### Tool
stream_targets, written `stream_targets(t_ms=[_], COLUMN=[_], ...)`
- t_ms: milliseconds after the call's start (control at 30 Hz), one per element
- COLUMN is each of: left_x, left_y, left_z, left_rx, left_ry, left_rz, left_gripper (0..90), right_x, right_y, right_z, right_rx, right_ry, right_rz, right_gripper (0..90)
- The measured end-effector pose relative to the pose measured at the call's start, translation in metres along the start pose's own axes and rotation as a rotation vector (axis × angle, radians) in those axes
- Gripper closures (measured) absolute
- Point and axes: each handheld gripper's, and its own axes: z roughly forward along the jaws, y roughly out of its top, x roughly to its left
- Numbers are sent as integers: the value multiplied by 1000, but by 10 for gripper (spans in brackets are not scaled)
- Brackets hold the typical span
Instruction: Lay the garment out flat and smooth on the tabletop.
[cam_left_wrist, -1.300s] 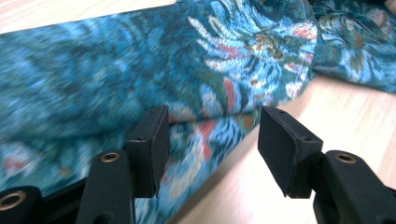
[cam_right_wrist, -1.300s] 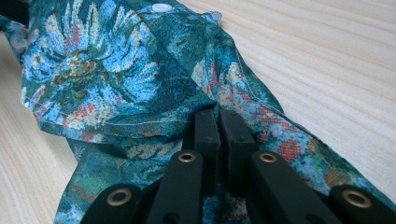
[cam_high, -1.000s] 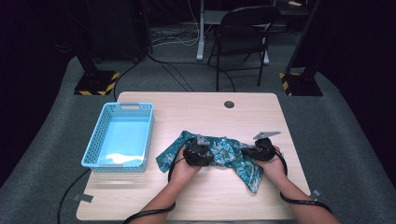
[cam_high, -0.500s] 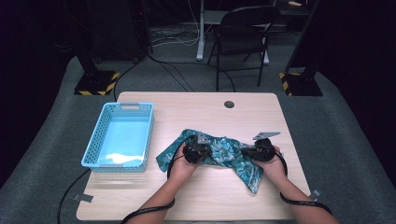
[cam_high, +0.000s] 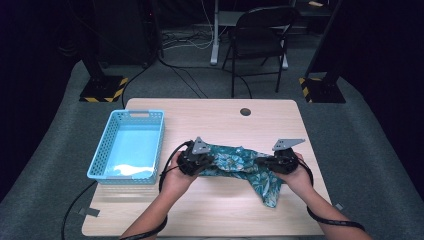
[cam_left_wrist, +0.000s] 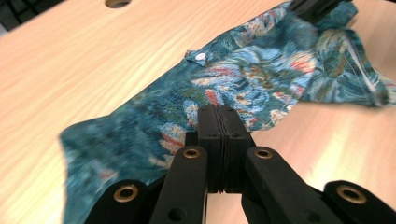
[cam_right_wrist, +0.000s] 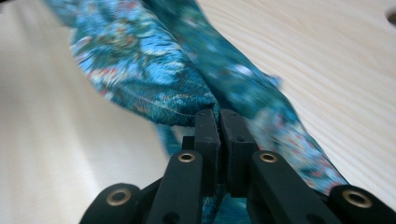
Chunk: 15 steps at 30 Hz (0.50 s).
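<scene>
The teal patterned cloth (cam_high: 239, 165) sits on the near half of the wooden table (cam_high: 210, 117), strung between the two grippers. Its long axis runs left to right across the table, roughly parallel to the near edge, and the span between the hands is bunched and partly lifted. One loose end hangs from the right side and trails toward the near edge, ending in a point on the tabletop. The left gripper (cam_high: 196, 161) holds the cloth's left end. In the left gripper view its jaws are pressed together on a thin fold of fabric (cam_left_wrist: 261, 70), having just been closing on it, and the rest of the cloth spreads away ahead of the jaws toward the far right, with a small white snap or button near its upper edge. The right gripper (cam_high: 272, 163) holds the right end. In the right gripper view its jaws are pinched on a gathered ridge of cloth (cam_right_wrist: 154, 70), which rises from the jaw tips and runs away up and to the left, with a second fold falling to the right of the jaws. The cloth therefore lies between the two tools, each gripping one end. A light blue plastic basket (cam_high: 107, 150) stands on the table left of the left gripper, apart from the cloth.
</scene>
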Motion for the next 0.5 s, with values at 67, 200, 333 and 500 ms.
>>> stream_targets(t_ms=[67,200,333,500], left_x=[0,-7,-19,-34], left_y=[-3,-13,-30,-60], left_z=[-13,-36,-57,-66], left_rx=[8,38,72,118], left_ry=[1,-6,-31,-97], left_rz=[3,19,28,10], left_gripper=[892,892,892,892], right_x=[11,36,64,91], right_y=[6,13,8,-7], right_z=[-10,-23,-26,-21], right_rx=[-9,-20,6,71], right_ry=[29,113,198,280], right_rz=[-40,-91,-144,-189], right_gripper=[865,865,865,865])
